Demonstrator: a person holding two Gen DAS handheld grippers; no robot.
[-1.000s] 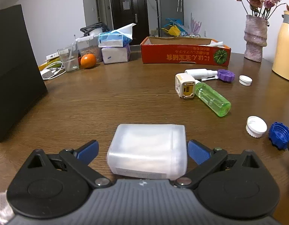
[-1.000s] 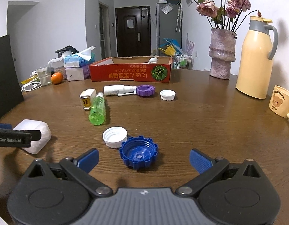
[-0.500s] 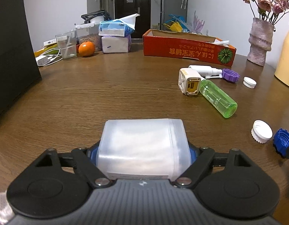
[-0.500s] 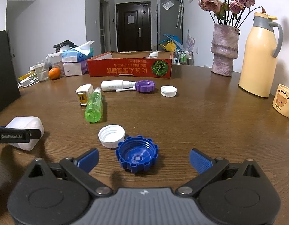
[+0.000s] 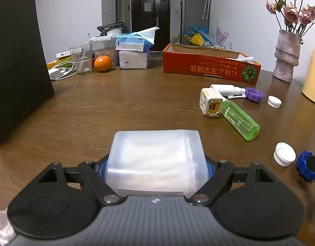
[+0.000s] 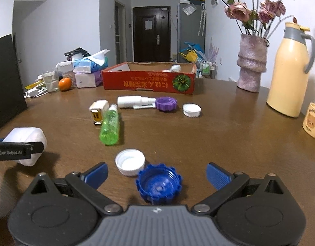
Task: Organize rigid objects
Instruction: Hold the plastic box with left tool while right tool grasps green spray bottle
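My left gripper (image 5: 155, 168) is shut on a frosted white plastic box (image 5: 155, 162), held just above the wooden table; the box also shows at the left of the right wrist view (image 6: 26, 139). My right gripper (image 6: 157, 174) is open, with a blue ridged cap (image 6: 159, 183) lying between its fingers and a white cap (image 6: 129, 162) just beyond. Farther on lie a green bottle (image 6: 110, 128), a white charger (image 6: 98, 110), a white spray bottle (image 6: 134, 101), a purple cap (image 6: 166, 103) and another white cap (image 6: 191, 110).
A red cardboard box (image 6: 149, 80) stands open at the back centre. A vase (image 6: 252, 63), a yellow thermos (image 6: 288, 71) and a mug (image 6: 313, 121) stand on the right. Tissue packs (image 5: 134, 53), an orange (image 5: 103, 63), a glass (image 5: 81, 59) and a black panel (image 5: 16, 61) are on the left.
My left gripper closed on the white box and lifted it slightly. My right gripper moved forward so that the blue cap lies between its open fingers.
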